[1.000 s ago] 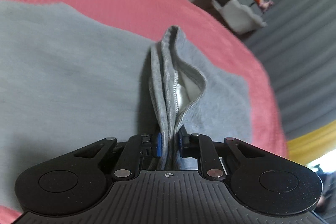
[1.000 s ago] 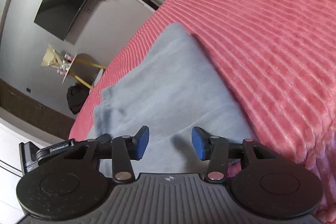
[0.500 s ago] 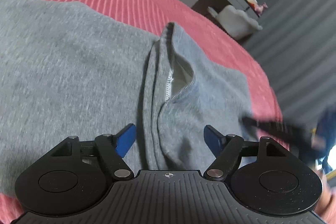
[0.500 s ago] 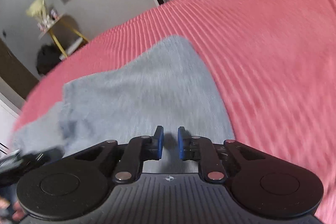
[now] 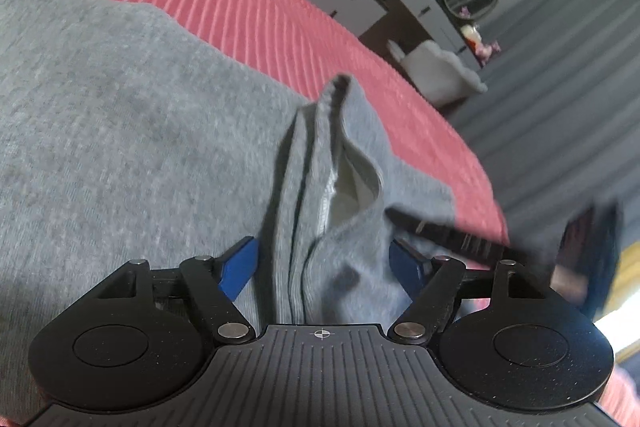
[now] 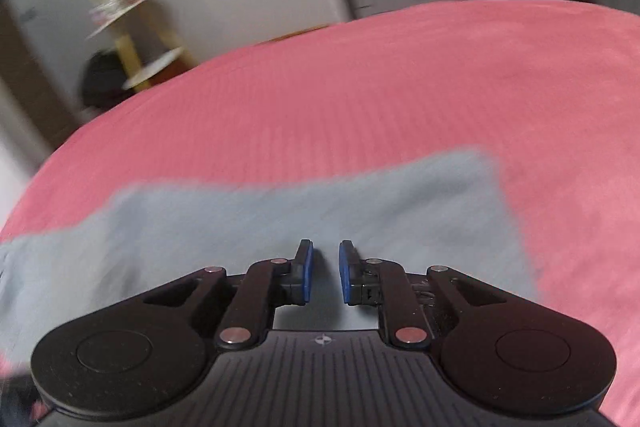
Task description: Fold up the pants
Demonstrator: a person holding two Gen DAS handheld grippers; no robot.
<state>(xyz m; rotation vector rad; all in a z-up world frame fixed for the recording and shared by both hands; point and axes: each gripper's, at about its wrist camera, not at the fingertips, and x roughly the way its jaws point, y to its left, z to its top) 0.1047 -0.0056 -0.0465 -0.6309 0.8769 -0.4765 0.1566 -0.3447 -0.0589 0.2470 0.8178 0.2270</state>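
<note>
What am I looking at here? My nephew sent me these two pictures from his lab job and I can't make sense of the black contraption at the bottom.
Each picture is taken by a camera on a handheld gripper, looking along its two blue-padded fingers. A person holds one in each hand. Grey pants lie on a pink ribbed bedspread. In the left view, the left gripper stands open, with a bunched fold of the pants between its pads but not pinched. In the blurred right view, the right gripper is nearly closed, holding nothing, above the pants.
</note>
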